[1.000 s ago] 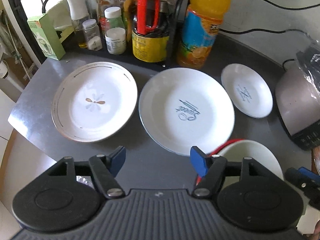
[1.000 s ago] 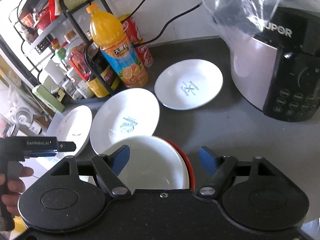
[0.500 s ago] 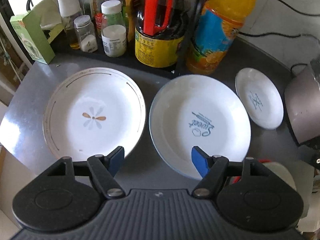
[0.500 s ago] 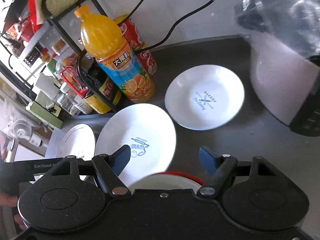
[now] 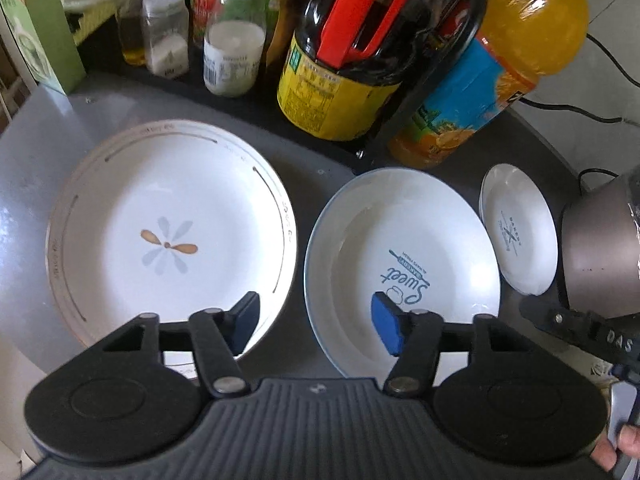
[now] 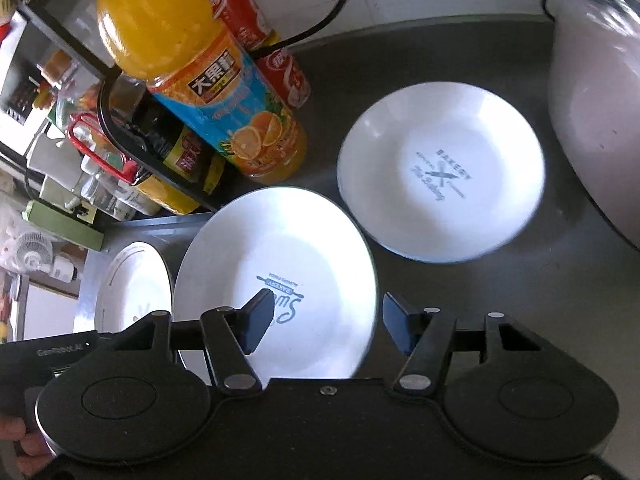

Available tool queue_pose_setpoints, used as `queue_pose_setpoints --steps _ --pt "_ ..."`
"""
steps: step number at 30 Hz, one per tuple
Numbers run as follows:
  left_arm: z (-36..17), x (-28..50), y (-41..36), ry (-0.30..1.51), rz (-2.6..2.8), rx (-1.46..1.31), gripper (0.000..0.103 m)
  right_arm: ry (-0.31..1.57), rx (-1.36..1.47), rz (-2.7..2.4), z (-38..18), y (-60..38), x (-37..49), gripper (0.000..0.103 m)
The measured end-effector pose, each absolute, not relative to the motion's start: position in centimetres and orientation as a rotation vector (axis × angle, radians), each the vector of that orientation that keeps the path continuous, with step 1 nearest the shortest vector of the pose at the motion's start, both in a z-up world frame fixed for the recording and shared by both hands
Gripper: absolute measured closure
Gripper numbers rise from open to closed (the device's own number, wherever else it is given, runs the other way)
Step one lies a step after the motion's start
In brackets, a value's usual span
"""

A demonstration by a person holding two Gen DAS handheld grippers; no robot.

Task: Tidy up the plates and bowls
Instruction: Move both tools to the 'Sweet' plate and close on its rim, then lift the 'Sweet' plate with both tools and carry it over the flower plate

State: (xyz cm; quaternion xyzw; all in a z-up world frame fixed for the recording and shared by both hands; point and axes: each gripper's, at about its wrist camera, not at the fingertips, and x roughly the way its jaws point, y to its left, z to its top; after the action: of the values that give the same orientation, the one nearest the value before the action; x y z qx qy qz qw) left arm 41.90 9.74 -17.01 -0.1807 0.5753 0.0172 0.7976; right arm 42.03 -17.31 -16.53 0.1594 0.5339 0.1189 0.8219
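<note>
Three white plates lie in a row on the dark counter. The flower-pattern plate (image 5: 168, 236) is on the left, the "Sweet" plate (image 5: 400, 264) in the middle, the small "Bakery" plate (image 5: 520, 228) on the right. My left gripper (image 5: 316, 328) is open and empty, hovering over the gap between the flower plate and the "Sweet" plate. My right gripper (image 6: 328, 324) is open and empty above the near right rim of the "Sweet" plate (image 6: 280, 272). The "Bakery" plate (image 6: 440, 176) lies beyond it. The flower plate (image 6: 136, 284) shows at the left.
A rack with a soy sauce jug (image 5: 360, 60) and jars stands behind the plates. An orange juice bottle (image 5: 500, 60) and red cans (image 6: 260, 32) stand beside it. A rice cooker (image 6: 600, 100) stands at the right. Black cords run along the wall.
Both grippers have moved forward over the plates. The red-rimmed bowl near the front has dropped out of both views. Both grippers stay open.
</note>
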Motion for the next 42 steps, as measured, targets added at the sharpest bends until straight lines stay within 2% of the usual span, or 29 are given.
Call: queue_pose_setpoints --steps 5,7,11,21,25,27,29,31,42 --pt "-18.7 42.7 10.3 1.289 0.022 -0.472 0.067 1.168 0.309 0.239 -17.3 -16.5 43.4 0.052" --pt "-19.3 42.9 10.4 1.31 0.019 -0.498 0.071 1.178 0.301 0.22 -17.8 -16.4 43.8 0.053" --pt "-20.2 43.4 10.3 1.34 0.023 -0.498 0.071 1.21 0.279 0.209 -18.8 -16.1 44.7 0.06" --pt "-21.5 43.9 10.0 1.36 0.047 -0.508 0.075 1.262 0.238 0.165 -20.3 -16.0 46.6 0.066" --pt "-22.0 44.0 9.9 1.351 0.07 -0.517 0.078 1.286 0.226 0.139 -21.1 -16.0 47.1 0.077" --pt "-22.4 44.0 9.8 1.352 0.084 -0.518 0.08 1.293 0.232 0.14 -21.6 -16.0 47.3 0.079" --pt "-22.8 43.8 9.8 1.354 0.094 -0.53 0.089 1.302 0.272 0.149 -22.1 -16.1 47.4 0.085" --pt "-23.2 43.7 9.8 1.351 0.1 -0.545 0.092 1.291 0.27 0.151 -22.1 -16.1 47.3 0.085" --pt "-20.7 43.1 9.5 1.247 0.087 -0.471 0.094 1.197 0.215 0.215 -20.2 -15.7 45.4 0.089"
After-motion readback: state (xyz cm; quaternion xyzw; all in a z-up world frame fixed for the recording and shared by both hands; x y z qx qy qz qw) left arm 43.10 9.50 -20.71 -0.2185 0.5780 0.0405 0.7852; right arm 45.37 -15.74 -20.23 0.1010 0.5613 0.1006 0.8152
